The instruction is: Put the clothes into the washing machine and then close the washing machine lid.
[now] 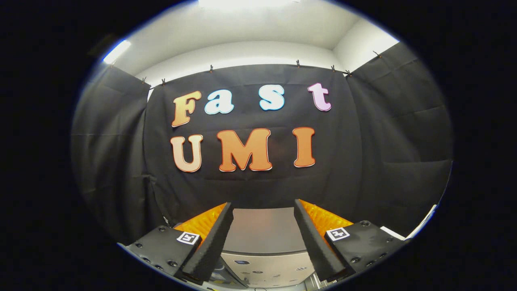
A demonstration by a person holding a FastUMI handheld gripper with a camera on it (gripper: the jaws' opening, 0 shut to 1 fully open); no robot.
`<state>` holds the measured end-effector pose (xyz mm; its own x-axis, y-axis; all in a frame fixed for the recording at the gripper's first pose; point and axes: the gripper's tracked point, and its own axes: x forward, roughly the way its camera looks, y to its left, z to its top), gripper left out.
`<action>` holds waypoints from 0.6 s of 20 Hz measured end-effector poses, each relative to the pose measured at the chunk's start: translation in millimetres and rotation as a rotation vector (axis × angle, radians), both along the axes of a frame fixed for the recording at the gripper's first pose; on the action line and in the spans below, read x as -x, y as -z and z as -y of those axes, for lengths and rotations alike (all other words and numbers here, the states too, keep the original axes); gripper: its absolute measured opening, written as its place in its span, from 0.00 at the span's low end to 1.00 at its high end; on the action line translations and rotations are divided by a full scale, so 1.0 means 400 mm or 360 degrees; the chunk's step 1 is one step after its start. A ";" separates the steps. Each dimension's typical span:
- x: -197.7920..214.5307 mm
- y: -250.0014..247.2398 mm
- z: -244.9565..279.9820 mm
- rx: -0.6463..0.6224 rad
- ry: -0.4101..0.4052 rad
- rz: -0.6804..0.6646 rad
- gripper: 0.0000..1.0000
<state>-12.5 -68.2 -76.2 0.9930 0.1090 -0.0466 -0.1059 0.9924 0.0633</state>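
My gripper (263, 212) is open, its two fingers spread wide with nothing between them. Through the gap between the fingers I see the washing machine (262, 252): its flat grey lid (263, 228) lies down, and a lighter front panel with small marks runs below it. The machine stands just ahead of and below the fingers. I am held level, looking across its top toward the booth's back wall.
Black cloth walls close the booth behind the machine and on both sides. A white edge (422, 226) shows low beside the right finger. White ceiling with a bright light strip (116, 51) is above.
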 end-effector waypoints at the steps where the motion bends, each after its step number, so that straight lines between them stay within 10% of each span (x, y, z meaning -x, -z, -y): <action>1: -0.006 0.002 -0.002 0.0001 0.0003 0.0003 0.98; 12: -0.004 -0.007 0.004 -0.0020 0.0030 0.0025 0.98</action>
